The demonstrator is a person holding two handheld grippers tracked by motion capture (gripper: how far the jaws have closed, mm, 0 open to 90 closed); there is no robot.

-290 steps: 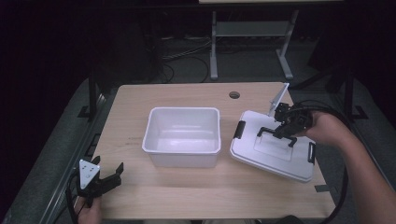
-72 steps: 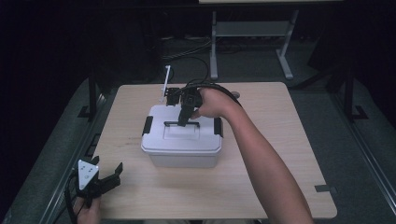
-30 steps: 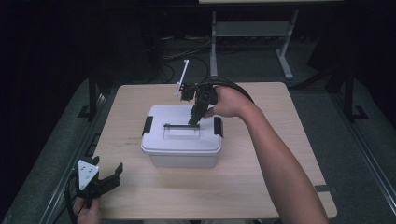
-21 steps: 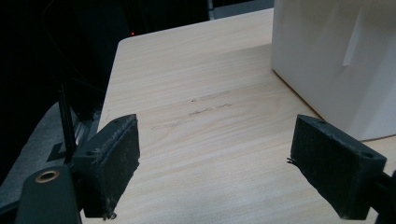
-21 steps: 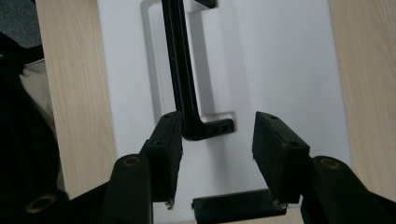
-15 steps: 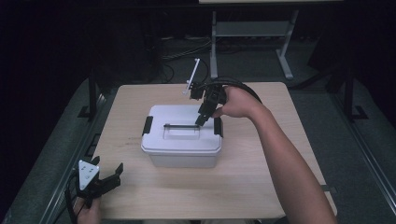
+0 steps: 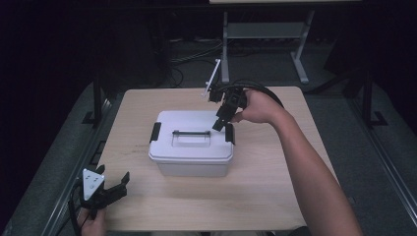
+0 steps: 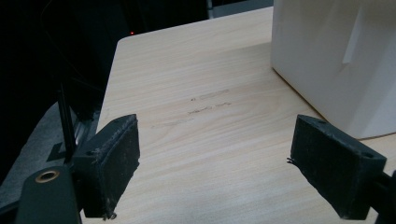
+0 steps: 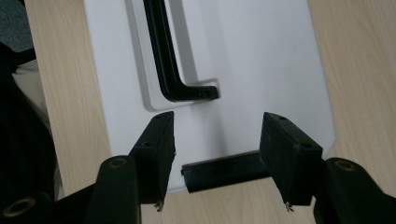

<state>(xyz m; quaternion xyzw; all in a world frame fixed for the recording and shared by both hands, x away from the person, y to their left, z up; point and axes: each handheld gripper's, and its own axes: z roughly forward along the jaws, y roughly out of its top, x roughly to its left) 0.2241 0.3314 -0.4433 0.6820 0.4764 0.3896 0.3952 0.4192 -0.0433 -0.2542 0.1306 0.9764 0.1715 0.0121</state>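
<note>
Two tools open: right tool [image 9: 215, 161] just opening over box [image 7: 192, 142] latch [image 9: 224, 172], gripping nothing; left tool [image 8: 215, 172] empty above counter [image 7: 275, 196].

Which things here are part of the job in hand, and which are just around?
In the job: white lidded box; its black side latch, between the right gripper's open jaws.
Just around: left gripper, idle and open; metal stand behind the table.

White lidded box [image 7: 192, 145], black handle and side latches, stands upright mid-table.
</note>
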